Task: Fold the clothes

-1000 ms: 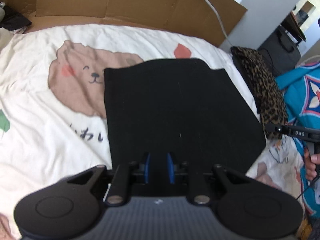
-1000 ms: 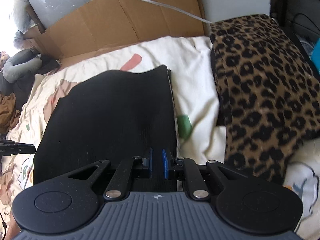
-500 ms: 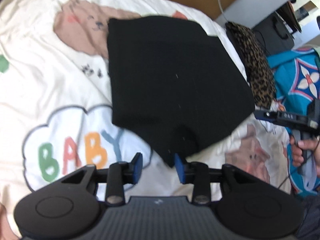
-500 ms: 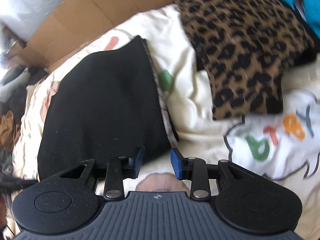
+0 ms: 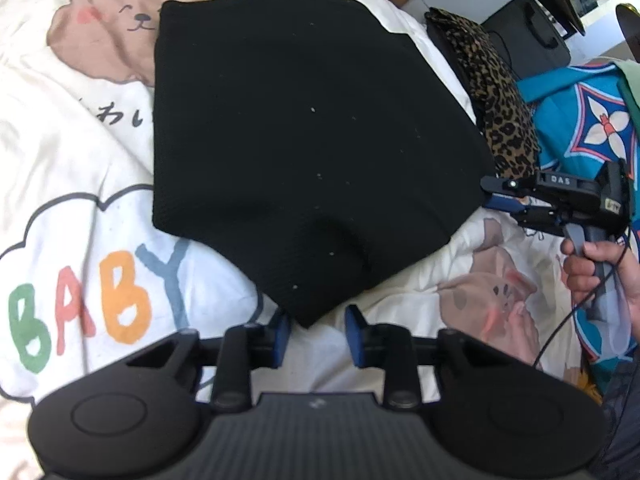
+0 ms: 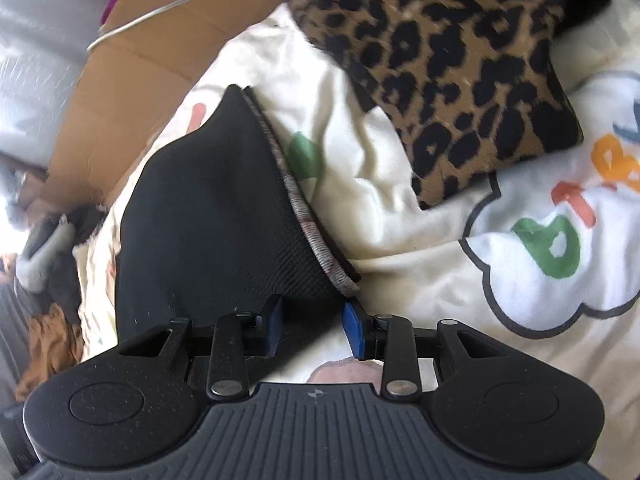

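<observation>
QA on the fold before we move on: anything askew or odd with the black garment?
Mostly tidy. The black garment lies flat on the printed bedsheet, but a grey patterned under-layer peeks out along its right edge, so the layers aren't aligned. A soft bump sits near the front corner. Both grippers are open.

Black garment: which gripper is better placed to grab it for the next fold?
Left, marginally. The left gripper is open, facing the black garment's near corner. The right gripper, also open, sits at its side edge.

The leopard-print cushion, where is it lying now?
The leopard-print cushion lies on the white printed bedsheet, to the right of the folded black garment in the right wrist view, near the cardboard at the bed's far edge.
</observation>
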